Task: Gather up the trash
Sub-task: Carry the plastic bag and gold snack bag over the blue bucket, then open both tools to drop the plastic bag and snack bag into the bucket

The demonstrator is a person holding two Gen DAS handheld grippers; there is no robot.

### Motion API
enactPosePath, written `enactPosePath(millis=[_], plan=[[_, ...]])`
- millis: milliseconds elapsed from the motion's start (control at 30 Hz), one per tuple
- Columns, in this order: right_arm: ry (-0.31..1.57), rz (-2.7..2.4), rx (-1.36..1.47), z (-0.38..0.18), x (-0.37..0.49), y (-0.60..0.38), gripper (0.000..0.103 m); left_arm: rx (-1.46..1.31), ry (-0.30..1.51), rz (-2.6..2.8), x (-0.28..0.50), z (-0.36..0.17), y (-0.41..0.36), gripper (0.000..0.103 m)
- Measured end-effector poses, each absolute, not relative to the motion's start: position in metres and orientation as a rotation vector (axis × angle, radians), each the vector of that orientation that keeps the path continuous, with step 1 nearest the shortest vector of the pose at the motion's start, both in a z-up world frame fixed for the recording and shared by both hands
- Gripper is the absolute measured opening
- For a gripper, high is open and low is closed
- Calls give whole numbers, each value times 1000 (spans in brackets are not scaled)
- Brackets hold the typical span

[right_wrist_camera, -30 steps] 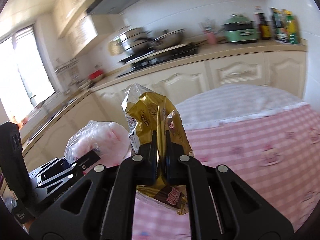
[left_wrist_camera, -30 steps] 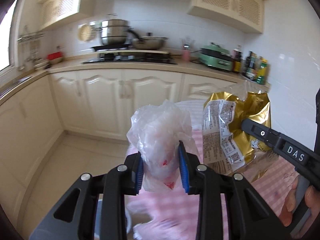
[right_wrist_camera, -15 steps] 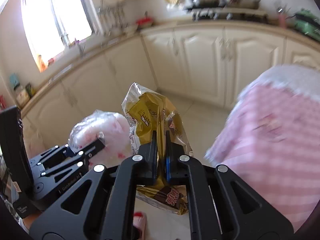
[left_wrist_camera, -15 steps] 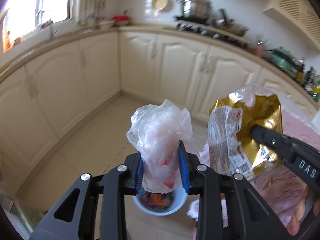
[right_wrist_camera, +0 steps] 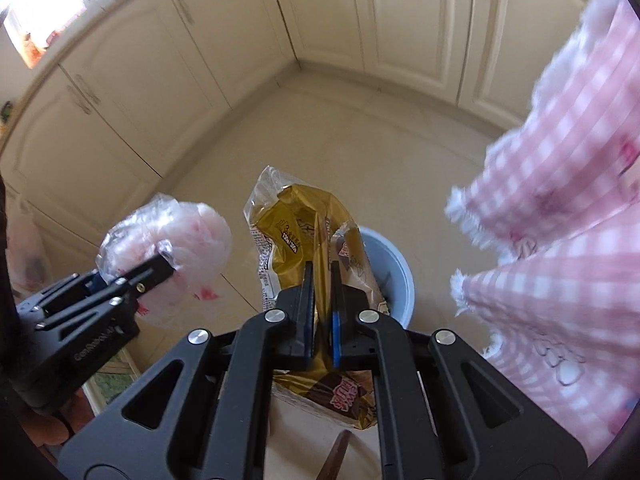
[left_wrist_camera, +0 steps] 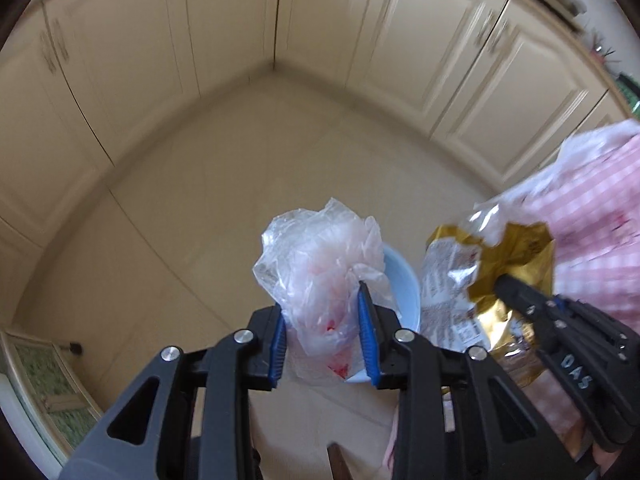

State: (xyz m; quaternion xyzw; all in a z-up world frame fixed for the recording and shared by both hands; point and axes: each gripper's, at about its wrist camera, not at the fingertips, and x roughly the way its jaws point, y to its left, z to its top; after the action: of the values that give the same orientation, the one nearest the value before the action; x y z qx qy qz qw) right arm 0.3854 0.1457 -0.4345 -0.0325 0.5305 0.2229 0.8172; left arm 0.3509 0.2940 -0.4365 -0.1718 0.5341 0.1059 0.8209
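Observation:
My left gripper (left_wrist_camera: pixel 322 300) is shut on a crumpled clear plastic bag (left_wrist_camera: pixel 320 264) with red print; the bag also shows in the right wrist view (right_wrist_camera: pixel 176 240). My right gripper (right_wrist_camera: pixel 320 276) is shut on a gold snack wrapper (right_wrist_camera: pixel 296 232), which also shows in the left wrist view (left_wrist_camera: pixel 492 280). Both are held above a light blue trash bin (right_wrist_camera: pixel 394 276) on the floor, partly hidden behind the trash; its rim shows in the left wrist view (left_wrist_camera: pixel 404 284).
A pink checked tablecloth (right_wrist_camera: pixel 568 184) hangs at the right edge. Cream cabinet doors (left_wrist_camera: pixel 200 48) line the corner around the beige tiled floor (left_wrist_camera: pixel 200 220). A green patterned mat (left_wrist_camera: pixel 48 392) lies at the lower left.
Both grippers have swung away from the table and tilted down toward the floor, carrying the bag and the wrapper over the blue bin. The grips have not changed.

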Motion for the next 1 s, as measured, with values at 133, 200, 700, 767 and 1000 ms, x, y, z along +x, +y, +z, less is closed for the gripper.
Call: enactPosePath(millis=[133, 200, 700, 767, 1000], plan=[[1165, 433, -72, -460, 397, 139, 7, -401, 1240, 175, 369, -478, 289, 32], [1178, 413, -72, -471, 402, 135, 7, -423, 1269, 145, 375, -490, 285, 36], [1242, 388, -30, -507, 422, 131, 7, -454, 1315, 150, 384, -506, 282, 54], [1246, 395, -29, -513, 427, 131, 7, -463, 1312, 167, 380, -506, 287, 54], [1256, 419, -33, -515, 432, 128, 7, -464, 1307, 209, 362, -502, 301, 54]])
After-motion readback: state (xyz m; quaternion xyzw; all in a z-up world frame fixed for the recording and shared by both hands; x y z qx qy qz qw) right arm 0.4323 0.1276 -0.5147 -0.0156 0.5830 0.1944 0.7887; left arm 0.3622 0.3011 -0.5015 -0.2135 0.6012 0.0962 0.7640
